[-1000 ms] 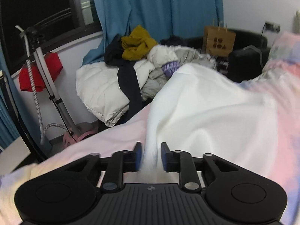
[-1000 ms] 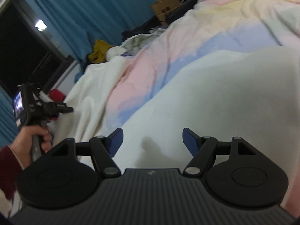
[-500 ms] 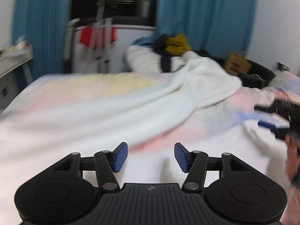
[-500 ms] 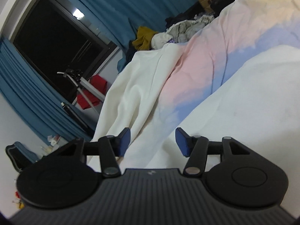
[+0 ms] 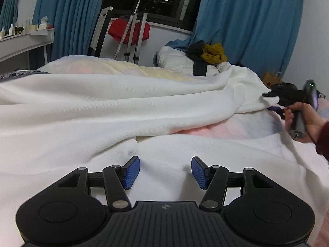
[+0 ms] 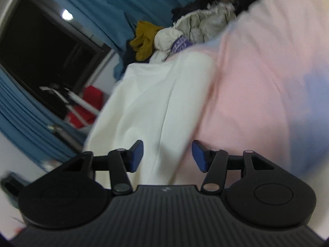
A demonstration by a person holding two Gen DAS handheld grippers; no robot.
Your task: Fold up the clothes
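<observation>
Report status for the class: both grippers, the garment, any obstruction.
Left gripper open, empty. Right gripper open, empty. White knit garment spread rumpled on pastel bedsheet. Nothing in the way.

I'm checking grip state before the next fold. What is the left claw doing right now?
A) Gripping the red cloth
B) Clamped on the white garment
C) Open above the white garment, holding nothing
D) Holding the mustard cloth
C: the left claw has its blue pads spread wide, with only the white garment lying below the gap.

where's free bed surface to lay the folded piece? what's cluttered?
Free: the pink pastel duvet strip between the spread white knit garment and the right tongs, and the pink stretch right of the garment in the right wrist view. Crowded: the far end, with the heap of white, black and mustard clothes.
</observation>
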